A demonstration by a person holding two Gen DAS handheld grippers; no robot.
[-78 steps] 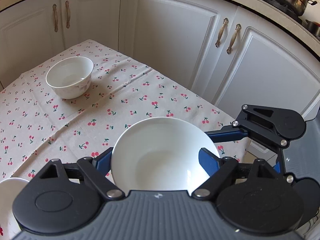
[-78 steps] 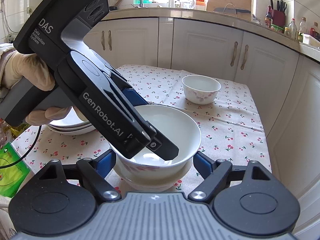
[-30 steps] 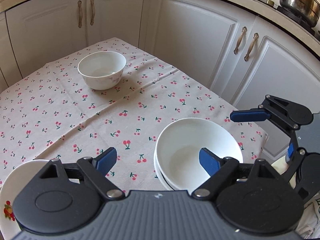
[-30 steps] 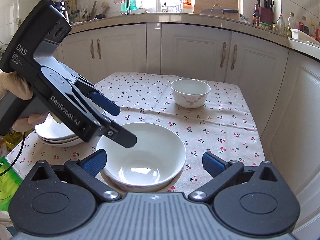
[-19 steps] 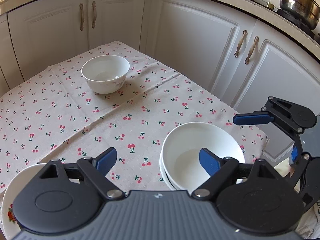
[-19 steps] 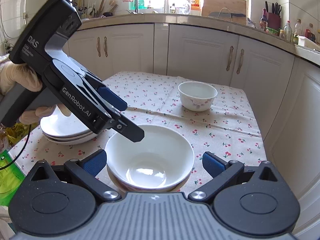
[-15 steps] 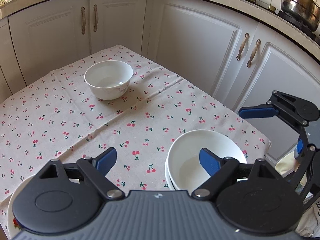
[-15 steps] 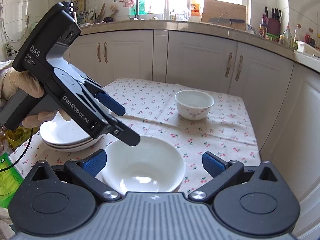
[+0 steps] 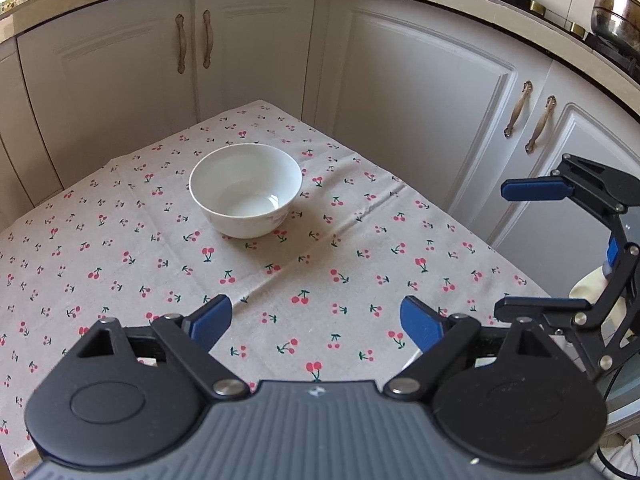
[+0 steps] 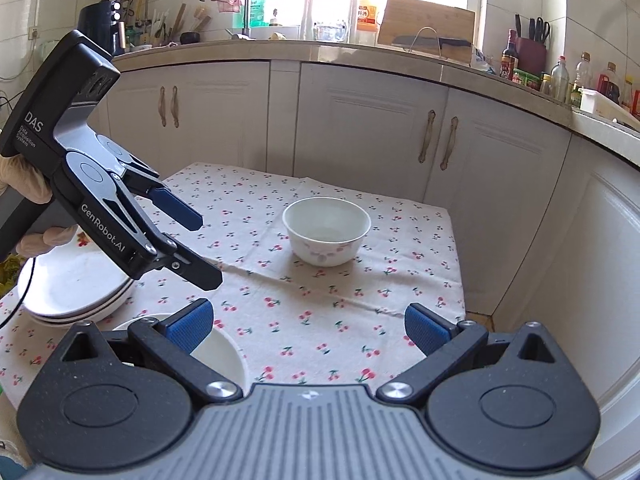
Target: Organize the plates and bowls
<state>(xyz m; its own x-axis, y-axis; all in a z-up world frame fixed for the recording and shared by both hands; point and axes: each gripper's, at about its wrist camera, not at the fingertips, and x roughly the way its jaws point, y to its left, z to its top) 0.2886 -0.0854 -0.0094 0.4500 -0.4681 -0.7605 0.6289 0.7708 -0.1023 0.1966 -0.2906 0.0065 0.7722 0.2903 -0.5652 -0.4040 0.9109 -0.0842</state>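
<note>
- Two grippers are ours, one in each hand, both raised over a table draped in a cherry-print cloth (image 9: 120,240).
- Our left gripper (image 9: 316,320) points down at bare cloth; its jaws are opening, with nothing between them. In the right wrist view the same tool (image 10: 200,248) hangs at the left, its blue-padded fingers (image 10: 176,208) apart and empty, held by a gloved hand (image 10: 28,184).
- Our right gripper (image 10: 308,328) has its fingers spread wide and grips nothing; in the left wrist view it (image 9: 520,248) shows at the right edge, beyond the table's corner.
- One small white bowl (image 9: 245,189) sits alone toward the far end of the table, upright, well apart from both tools; the right wrist view shows a faint pink flower print on its side (image 10: 326,230).
- A stack of plates (image 10: 72,292) rests at the left edge of the table, below our left gripper.
- A wider white bowl (image 10: 216,356) sits just beside that stack, partly hidden behind our right gripper's left finger.
- White cabinets (image 10: 360,128) surround the table.
</note>
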